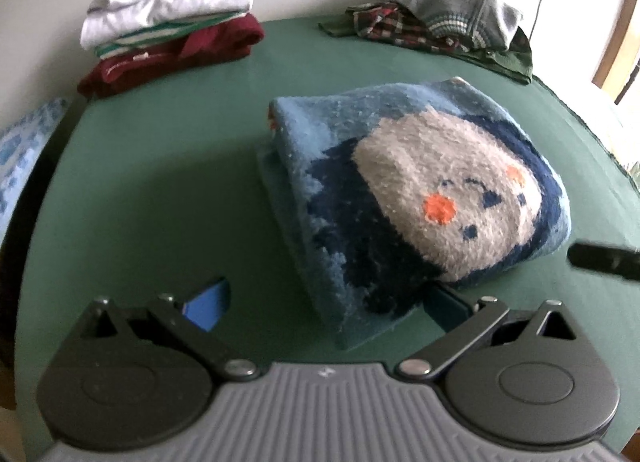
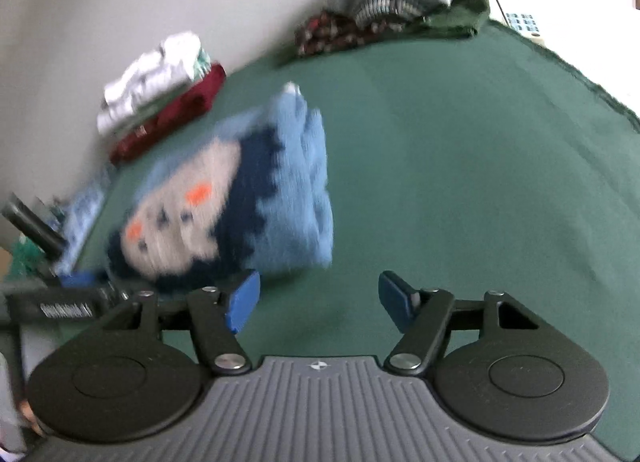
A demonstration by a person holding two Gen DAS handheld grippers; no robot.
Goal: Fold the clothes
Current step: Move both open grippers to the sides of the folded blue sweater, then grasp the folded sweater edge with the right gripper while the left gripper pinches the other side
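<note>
A folded blue fuzzy sweater (image 1: 400,198) with a grey face and orange cheeks lies on the green table (image 1: 160,182). My left gripper (image 1: 324,302) is open, its jaws wide apart at the sweater's near edge; the right finger is partly hidden by the sweater. In the right wrist view the sweater (image 2: 240,198) lies to the left, blurred. My right gripper (image 2: 318,298) is open and empty, just in front of the sweater's near corner, over bare cloth.
A stack of folded clothes (image 1: 168,22), white on top and dark red below, stands at the back left. A pile of unfolded clothes (image 1: 440,18) lies at the back right. The other gripper's tip (image 1: 604,258) shows at the right edge. The table edge curves at right.
</note>
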